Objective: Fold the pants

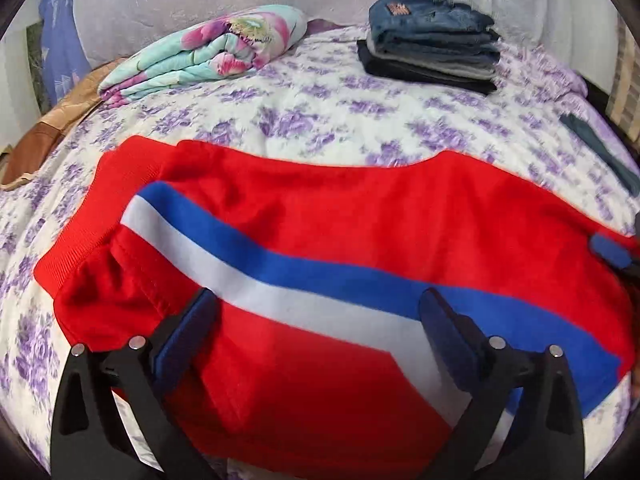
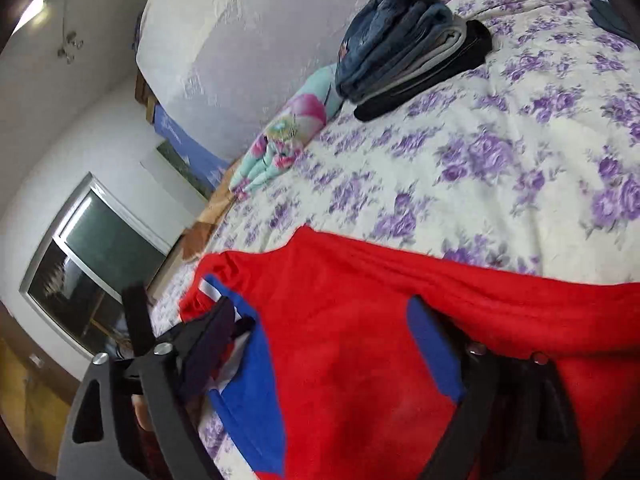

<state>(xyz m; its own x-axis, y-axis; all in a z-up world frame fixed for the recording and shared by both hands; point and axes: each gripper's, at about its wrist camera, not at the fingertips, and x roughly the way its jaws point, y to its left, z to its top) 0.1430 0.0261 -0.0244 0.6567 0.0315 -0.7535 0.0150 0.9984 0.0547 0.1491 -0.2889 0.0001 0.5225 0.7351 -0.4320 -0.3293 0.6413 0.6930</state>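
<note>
The red pants with a blue and white stripe (image 1: 340,216) lie low across the flowery purple bed (image 1: 320,112). Both jaws stand wide, holding nothing. Only the right view shows a window (image 2: 92,264) (at left).

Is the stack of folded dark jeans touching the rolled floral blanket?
Apart. In the left wrist view, bare bedsheet separates the jeans stack from the blanket.

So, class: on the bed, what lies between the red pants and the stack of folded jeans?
Only bare floral bedsheet separates the red pants from the folded jeans stack; both wrist views show it.
</note>
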